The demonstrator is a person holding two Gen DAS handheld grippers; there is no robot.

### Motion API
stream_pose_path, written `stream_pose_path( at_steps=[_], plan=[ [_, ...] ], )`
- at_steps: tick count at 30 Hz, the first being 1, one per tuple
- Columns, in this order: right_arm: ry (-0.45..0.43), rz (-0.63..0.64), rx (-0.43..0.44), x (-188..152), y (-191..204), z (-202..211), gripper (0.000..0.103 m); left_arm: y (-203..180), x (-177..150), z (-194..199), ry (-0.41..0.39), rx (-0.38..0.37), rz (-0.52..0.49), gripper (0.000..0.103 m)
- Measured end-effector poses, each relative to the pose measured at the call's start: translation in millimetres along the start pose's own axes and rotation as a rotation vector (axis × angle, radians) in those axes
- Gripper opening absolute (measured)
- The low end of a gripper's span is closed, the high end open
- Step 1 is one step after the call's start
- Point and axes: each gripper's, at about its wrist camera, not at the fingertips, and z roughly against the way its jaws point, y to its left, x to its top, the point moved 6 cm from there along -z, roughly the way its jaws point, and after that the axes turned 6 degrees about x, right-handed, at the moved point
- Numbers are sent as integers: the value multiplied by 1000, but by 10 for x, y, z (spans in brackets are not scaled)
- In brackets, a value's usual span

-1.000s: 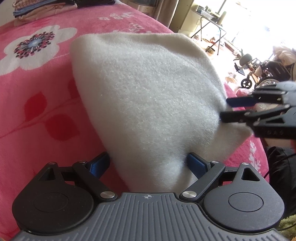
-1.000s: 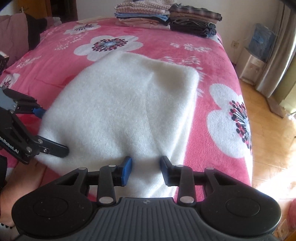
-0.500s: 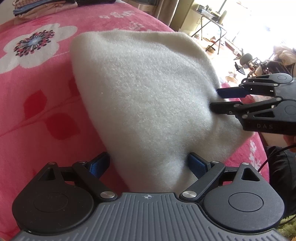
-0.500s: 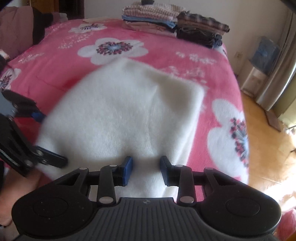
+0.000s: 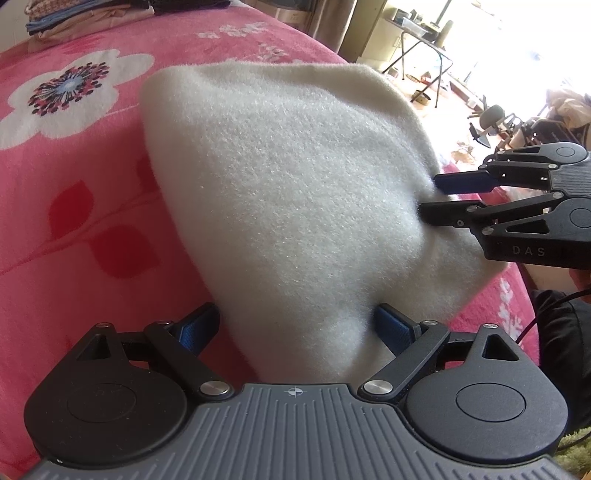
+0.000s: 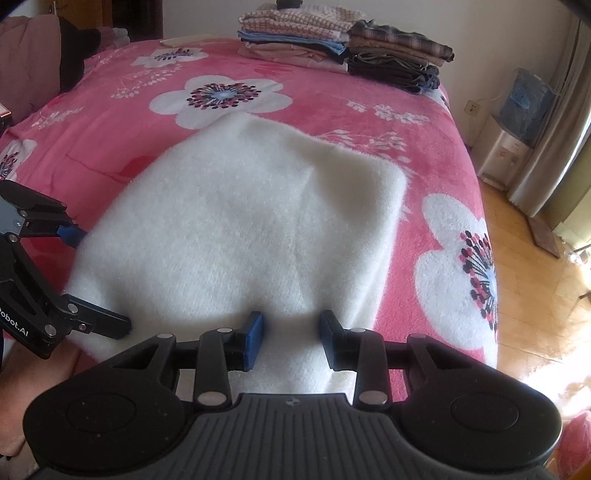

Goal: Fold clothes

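Under both tongs' tips, white garment (image 5: 295, 206) hides whether either clamps it.

A fluffy white garment (image 5: 295, 206) fills mid-frame on the pink floral blanket (image 5: 74, 229); the left gripper (image 5: 299, 328) straddles its near corner, jaws wide, while the right gripper (image 5: 430, 201) noses in at right

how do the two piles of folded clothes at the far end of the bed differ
In the right wrist view, the left pile is mostly light: checked cream and pink on top, blue and pink layers under it. The right pile is darker: brown plaid on top, dark layers beneath. The left pile lies nearer the wall, the right pile nearer the bed's edge. Both are neatly stacked, side by side and touching, on the pink floral cover.
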Motion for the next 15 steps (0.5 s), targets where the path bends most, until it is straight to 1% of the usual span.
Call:
stream_pose_path(
  at_steps=[15],
  plan=[
    [-2, 2, -2, -13, 5, -3, 37, 6, 3, -9, 1, -2, 4, 92]
  ],
)
